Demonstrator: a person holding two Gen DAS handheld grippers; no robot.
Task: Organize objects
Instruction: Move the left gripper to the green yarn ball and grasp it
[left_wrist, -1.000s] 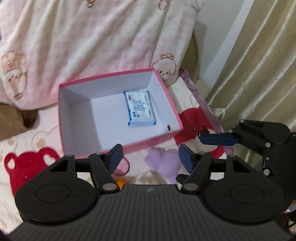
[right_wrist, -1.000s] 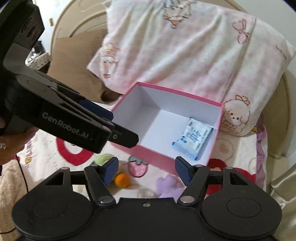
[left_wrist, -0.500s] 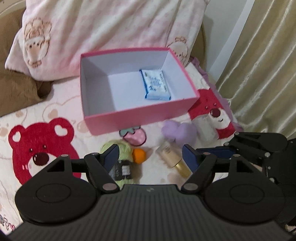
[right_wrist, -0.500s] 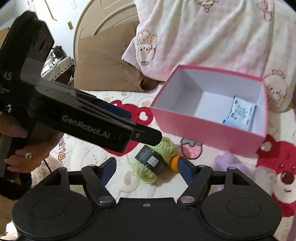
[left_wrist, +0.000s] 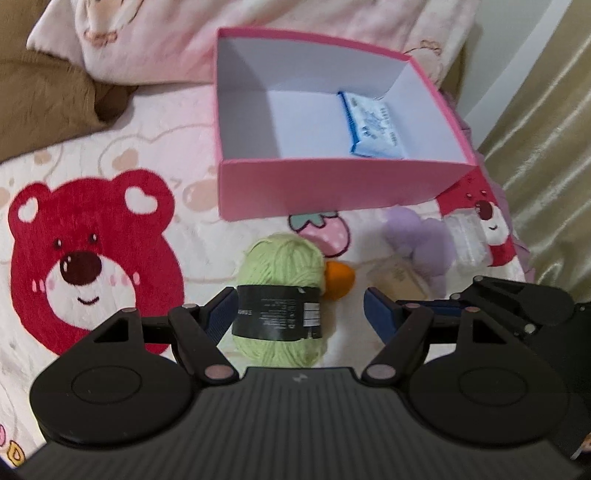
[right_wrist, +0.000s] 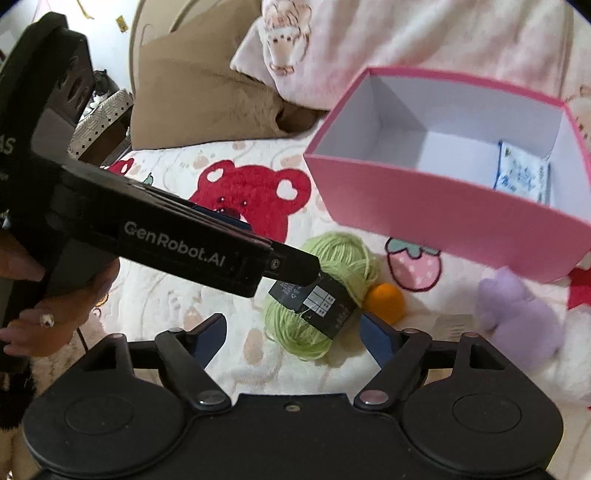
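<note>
A green yarn ball with a black label lies on the bedspread, also in the right wrist view. My left gripper is open, its fingers on either side of the yarn, the left pad close to the label. My right gripper is open and empty just in front of the yarn. An open pink box behind holds a blue tissue pack. An orange ball, a purple plush and a beige bottle lie to the right of the yarn.
Pink and brown pillows lie behind and left of the box. A gold curtain hangs at the right. A clear small case lies by the purple plush. The bedspread has red bear prints.
Both grippers have pulled back from the box and come down toward the bedspread. The left gripper now straddles the green yarn ball.
</note>
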